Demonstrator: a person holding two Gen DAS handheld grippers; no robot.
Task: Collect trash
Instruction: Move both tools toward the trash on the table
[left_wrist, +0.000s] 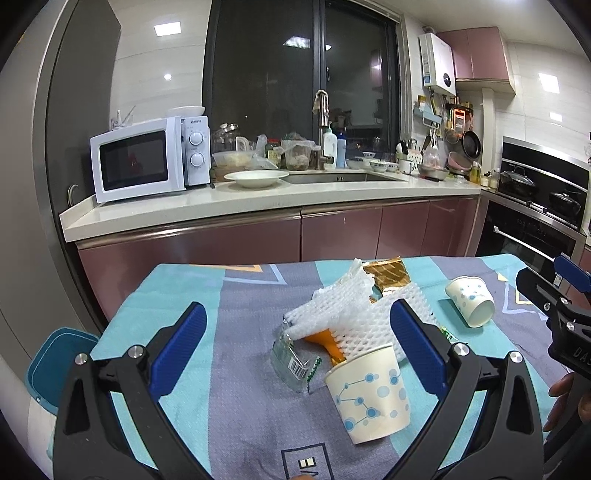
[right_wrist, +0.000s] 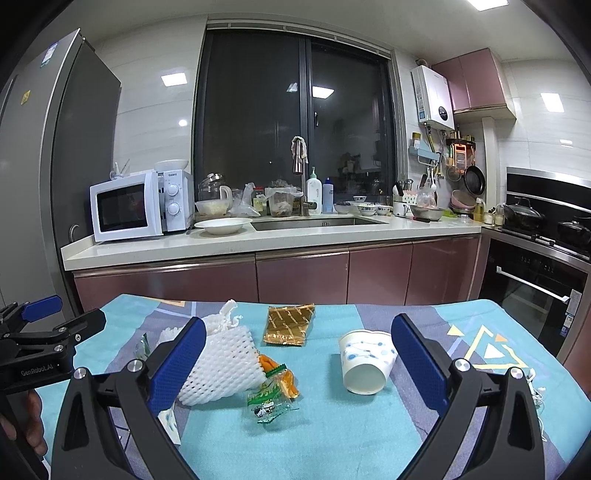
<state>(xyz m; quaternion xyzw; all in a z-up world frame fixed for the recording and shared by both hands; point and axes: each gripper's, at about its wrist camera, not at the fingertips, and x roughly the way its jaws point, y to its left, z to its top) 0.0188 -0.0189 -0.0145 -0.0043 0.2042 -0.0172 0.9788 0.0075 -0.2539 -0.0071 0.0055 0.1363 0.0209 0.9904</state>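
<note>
Blue-padded jaws frame both wrist views, and both stand wide apart with nothing between them. Closest to the left gripper (left_wrist: 297, 350) is a paper cup (left_wrist: 369, 393) with blue dots, lying tipped on the patterned tablecloth (left_wrist: 192, 288), its mouth turned up and away toward the pile behind it. It sits right of the gripper's centre line, close beside the right-hand finger. Touching the cup's rim, or so it appears through the fisheye, is a heap of white foam fruit netting (left_wrist: 343, 310) over an orange wrapper (left_wrist: 325, 341), with a clear plastic wrapper (left_wrist: 291, 360) just left of it and a gold foil packet (left_wrist: 388, 275) behind.

From the right gripper (right_wrist: 297, 363), a second paper cup (right_wrist: 365, 360) lies on its side, mouth toward the camera, long axis running roughly along the fingers and just inside the right-hand pad. That cup is well apart from the left tool, so the right hand is the nearer one for it. A small sideways shift to centre the cup, then closing across its wall, seems the natural next move; thin paper will likely crush under a firm squeeze. No trash container is clearly identifiable in either view.
</note>
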